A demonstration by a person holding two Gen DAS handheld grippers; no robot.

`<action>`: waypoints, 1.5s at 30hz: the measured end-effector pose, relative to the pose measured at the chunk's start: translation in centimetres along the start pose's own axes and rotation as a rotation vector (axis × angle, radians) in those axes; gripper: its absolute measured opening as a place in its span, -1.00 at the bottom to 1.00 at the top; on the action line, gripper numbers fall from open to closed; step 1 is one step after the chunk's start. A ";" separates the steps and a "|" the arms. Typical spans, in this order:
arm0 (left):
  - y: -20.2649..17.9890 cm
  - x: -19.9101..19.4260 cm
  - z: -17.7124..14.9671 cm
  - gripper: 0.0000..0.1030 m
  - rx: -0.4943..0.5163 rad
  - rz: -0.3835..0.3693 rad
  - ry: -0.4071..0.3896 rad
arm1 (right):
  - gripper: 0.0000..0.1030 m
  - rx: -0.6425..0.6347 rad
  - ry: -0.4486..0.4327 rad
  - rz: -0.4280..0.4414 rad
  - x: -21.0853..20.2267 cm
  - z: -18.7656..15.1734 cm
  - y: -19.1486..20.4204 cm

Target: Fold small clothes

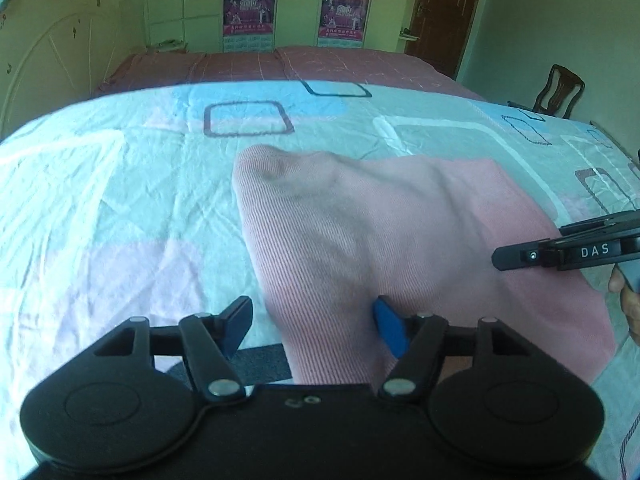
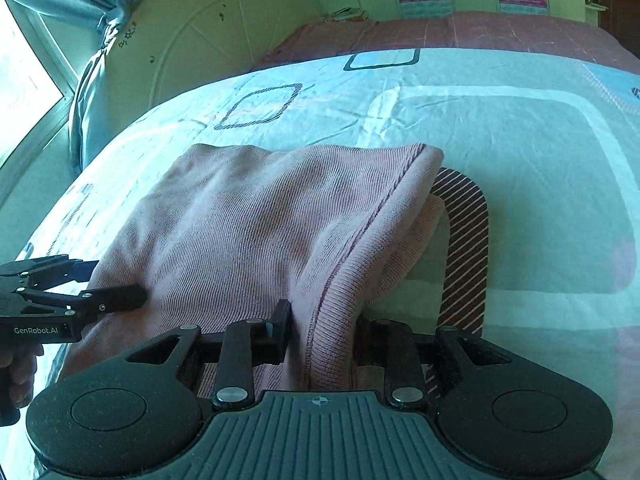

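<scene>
A pink ribbed garment (image 1: 360, 232) lies on the patterned bedsheet (image 1: 120, 208). My left gripper (image 1: 312, 324) is open, with the garment's near edge rising between its fingers. The right gripper's fingers (image 1: 520, 256) reach onto the garment from the right. In the right wrist view the garment (image 2: 248, 224) is lifted in a fold, and its hemmed edge runs between the fingers of my right gripper (image 2: 324, 332), which are closed on it. The left gripper (image 2: 116, 284) shows open at the garment's left edge.
A white headboard (image 2: 208, 36) and curtain (image 2: 92, 60) stand at the left. A pink blanket (image 1: 320, 64) covers the far part of the bed. A wooden chair (image 1: 560, 92) stands at the far right. Wardrobe doors with posters (image 1: 250, 8) are behind.
</scene>
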State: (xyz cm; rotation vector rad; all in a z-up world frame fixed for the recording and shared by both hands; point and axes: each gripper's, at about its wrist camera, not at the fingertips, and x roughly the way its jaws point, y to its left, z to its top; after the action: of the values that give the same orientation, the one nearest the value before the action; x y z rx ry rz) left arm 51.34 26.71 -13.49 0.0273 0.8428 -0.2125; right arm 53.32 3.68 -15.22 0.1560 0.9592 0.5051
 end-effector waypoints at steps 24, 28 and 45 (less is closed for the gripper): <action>-2.2 -4.9 -4.4 -0.65 0.035 -0.139 -0.047 | -0.79 -0.343 -0.079 -0.111 -6.4 -5.8 6.0; -2.5 -5.9 -7.5 -0.66 -0.051 -0.140 -0.032 | -0.79 -0.453 -0.039 -0.149 -6.6 -9.8 7.3; -6.7 -5.0 -9.3 -0.73 -0.040 0.106 -0.012 | -0.79 -0.347 -0.083 -0.208 -5.1 -12.6 4.9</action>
State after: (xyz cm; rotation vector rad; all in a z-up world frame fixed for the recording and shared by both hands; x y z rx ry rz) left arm 39.92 22.05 -15.60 0.0337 0.8311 -0.0958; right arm 38.99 4.38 -16.94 -0.2319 0.7837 0.4611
